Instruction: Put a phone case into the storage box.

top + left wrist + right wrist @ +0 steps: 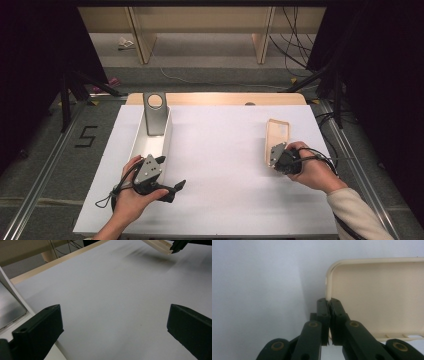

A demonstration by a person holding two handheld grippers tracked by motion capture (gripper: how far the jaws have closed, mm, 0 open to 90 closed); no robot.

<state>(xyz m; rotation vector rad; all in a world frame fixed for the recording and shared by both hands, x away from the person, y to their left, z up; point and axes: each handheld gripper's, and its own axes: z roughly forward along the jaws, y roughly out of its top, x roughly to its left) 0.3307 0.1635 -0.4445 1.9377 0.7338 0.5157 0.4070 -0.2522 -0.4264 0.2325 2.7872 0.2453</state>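
A cream phone case (278,134) hangs tilted just above the white table top (220,150) on the right side. My right gripper (272,159) is shut on its thin side wall near one corner. In the right gripper view the two jaws (328,302) meet on that wall, and the hollow inside of the case (377,300) faces the camera. My left gripper (170,172) rests at the near left, open, with nothing between its jaws. In the left gripper view the gripper (115,330) has only bare table between its jaws, and the case (158,245) is far off at the top right.
A long white tray (167,137) lies on the left of the table. A grey metal stand (155,112) with a round hole stands at its far end. The tray wall (7,282) is right beside my left gripper. Beyond the table are wooden legs and cables on the floor.
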